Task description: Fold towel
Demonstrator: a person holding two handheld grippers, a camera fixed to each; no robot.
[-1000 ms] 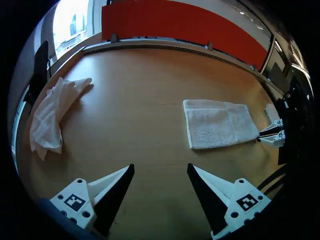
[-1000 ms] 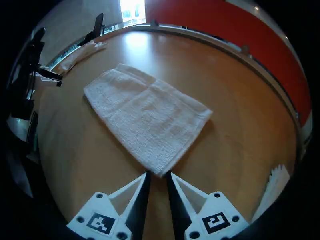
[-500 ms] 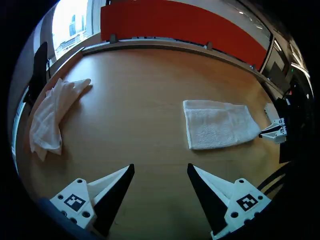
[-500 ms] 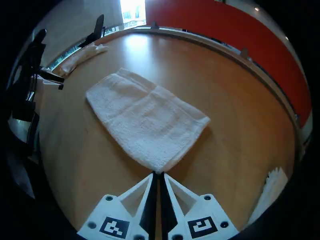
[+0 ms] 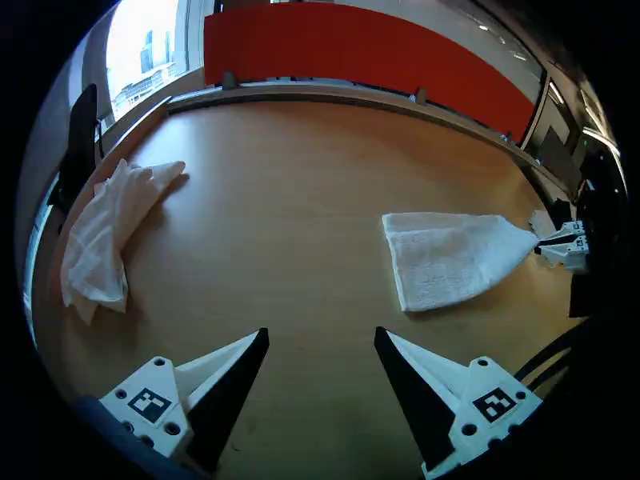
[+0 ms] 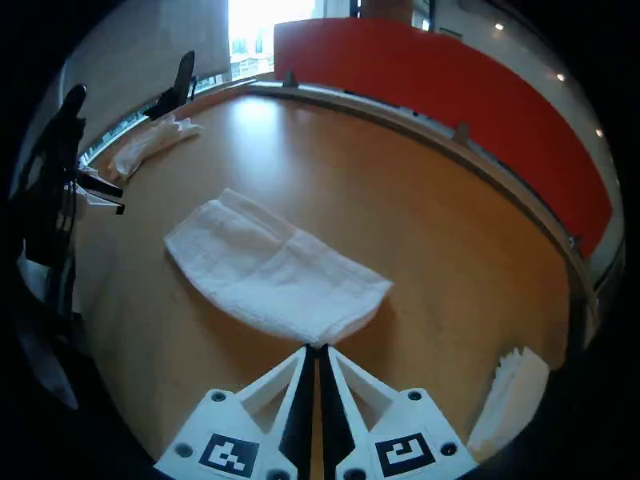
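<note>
No word, number or brand name can be read anywhere. The only printed signs are black-and-white square code markers on white plastic fingers. In the left gripper view, the left gripper [image 5: 320, 330] carries one marker at lower left [image 5: 150, 403] and one at lower right [image 5: 496, 403]. In the right gripper view, the right gripper [image 6: 319, 349] carries a pair along the bottom edge [image 6: 222, 454], partly cut off.

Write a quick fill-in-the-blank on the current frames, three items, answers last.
1. The right gripper is shut on one ____ of the folded white terry towel.
2. The left gripper is ____, holding nothing.
3. The upright panel behind the light wooden table is coloured ____.
Missing: corner; open; red.
</note>
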